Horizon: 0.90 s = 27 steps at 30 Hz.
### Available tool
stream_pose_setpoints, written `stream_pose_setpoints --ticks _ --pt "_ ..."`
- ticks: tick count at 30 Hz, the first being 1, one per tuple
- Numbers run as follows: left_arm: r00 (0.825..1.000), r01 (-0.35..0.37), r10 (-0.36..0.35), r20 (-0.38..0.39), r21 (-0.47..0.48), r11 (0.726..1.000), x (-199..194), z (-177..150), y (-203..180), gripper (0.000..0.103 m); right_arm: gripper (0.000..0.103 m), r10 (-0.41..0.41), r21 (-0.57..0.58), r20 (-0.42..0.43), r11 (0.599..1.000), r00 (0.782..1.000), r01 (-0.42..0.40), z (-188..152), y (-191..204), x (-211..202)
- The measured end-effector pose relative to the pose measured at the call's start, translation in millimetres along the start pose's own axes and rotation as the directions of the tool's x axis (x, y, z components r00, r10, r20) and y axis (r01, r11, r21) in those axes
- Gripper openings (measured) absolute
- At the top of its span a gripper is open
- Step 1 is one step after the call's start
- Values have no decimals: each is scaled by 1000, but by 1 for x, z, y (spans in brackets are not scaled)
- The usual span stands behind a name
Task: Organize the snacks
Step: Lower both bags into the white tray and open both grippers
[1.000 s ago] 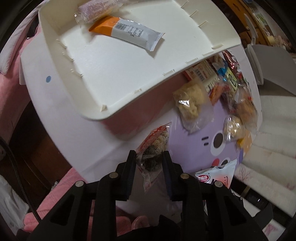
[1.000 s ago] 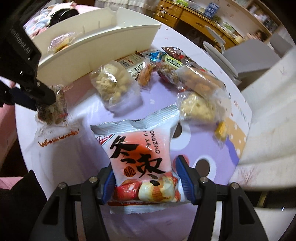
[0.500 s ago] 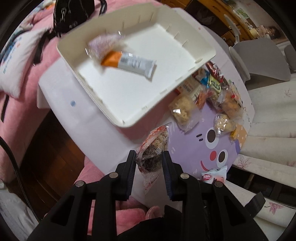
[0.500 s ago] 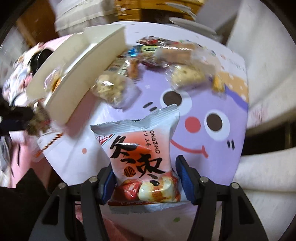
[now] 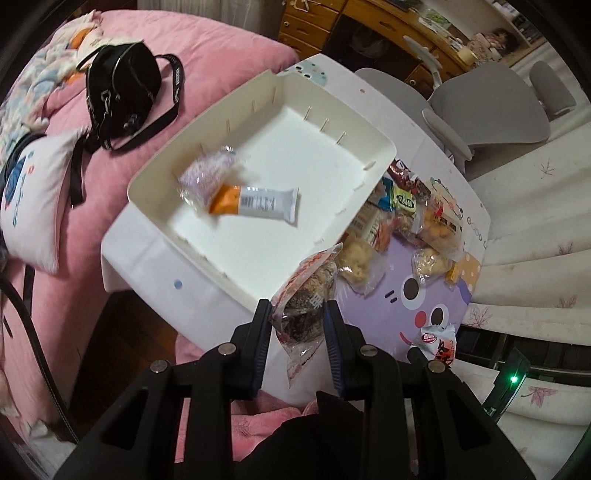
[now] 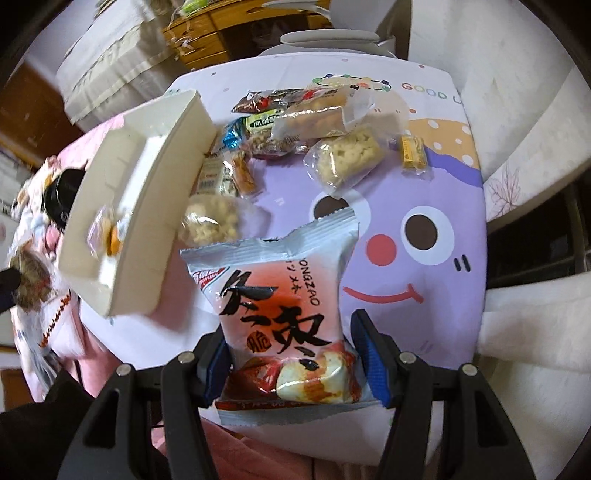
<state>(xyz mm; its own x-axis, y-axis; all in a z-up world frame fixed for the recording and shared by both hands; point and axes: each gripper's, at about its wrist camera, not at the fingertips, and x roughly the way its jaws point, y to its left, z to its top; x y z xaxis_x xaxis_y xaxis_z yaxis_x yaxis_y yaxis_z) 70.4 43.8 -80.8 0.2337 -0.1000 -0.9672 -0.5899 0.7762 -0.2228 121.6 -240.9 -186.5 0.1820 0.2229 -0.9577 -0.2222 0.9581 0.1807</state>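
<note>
A home is being shown here, most likely a bedroom or living room. On the left, a pink quilt (image 5: pixel 229 48) is being spread over a bed, with a black handbag (image 5: pixel 122 92) and a white pillow (image 5: pixel 33 195) being left lying on it. A small table is being covered by a cloth with a purple cartoon face (image 6: pixel 417 236), and a heap of wrapped snacks (image 6: pixel 317 129) and a white tray (image 5: pixel 332 155) are being kept on it. At the far side, a grey chair (image 5: pixel 491 107) and a wooden chest of drawers (image 5: pixel 317 18) are being seen. On the right, white bedding with a leaf print (image 5: pixel 535 236) is being seen.
</note>
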Motion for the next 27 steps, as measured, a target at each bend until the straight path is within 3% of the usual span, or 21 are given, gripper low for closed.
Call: stream_pose_setpoints --ticks 17,23,27 --pt "999 53 -53 -6 177 983 -15 97 54 27 62 -11 175 108 984 994 -8 15 96 -15" --pt "998 57 -48 -42 275 960 -2 129 65 27 62 2 215 151 976 988 -35 18 136 -15" --pt "994 105 -88 -65 347 932 7 144 70 27 63 18 255 184 965 983 -66 15 159 -10"
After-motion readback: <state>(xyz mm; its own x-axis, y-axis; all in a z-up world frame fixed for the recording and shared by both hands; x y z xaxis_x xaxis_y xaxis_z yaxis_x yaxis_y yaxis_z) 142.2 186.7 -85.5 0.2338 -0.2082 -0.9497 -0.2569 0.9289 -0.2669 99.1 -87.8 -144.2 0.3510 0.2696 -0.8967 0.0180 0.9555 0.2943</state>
